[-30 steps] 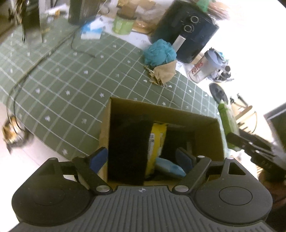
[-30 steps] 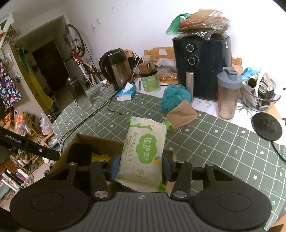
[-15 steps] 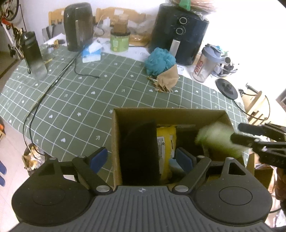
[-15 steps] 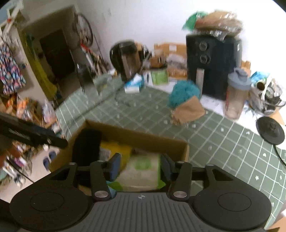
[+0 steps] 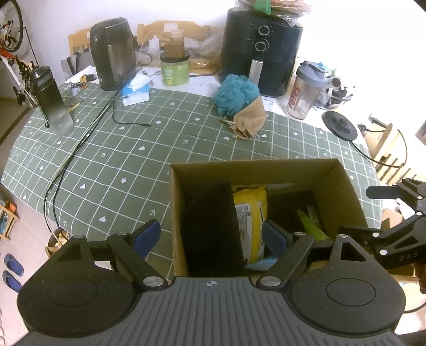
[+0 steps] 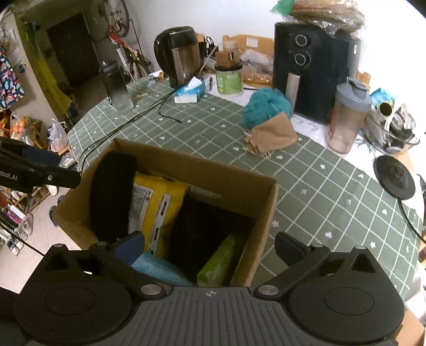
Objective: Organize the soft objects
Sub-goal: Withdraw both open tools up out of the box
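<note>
White wall [image 6: 239, 16], dark doorway [image 6: 72, 50]

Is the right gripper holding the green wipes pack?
No, the green wipes pack lies inside the cardboard box, and the right gripper has open, empty jaws.

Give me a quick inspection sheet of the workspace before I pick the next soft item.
Surface: green checked tablecloth.
Job's things: cardboard box holds a yellow pack, green pack and black pad; blue puff and tan pouch lie outside.
Clutter: kettle, air fryer, shaker cup, water bottle, tissues.
Grippers: left gripper open; right gripper open, jaws just widened, nothing gripped.
Cables: black cable crosses the cloth.
Surroundings: bicycle, shoes on the floor.
</note>
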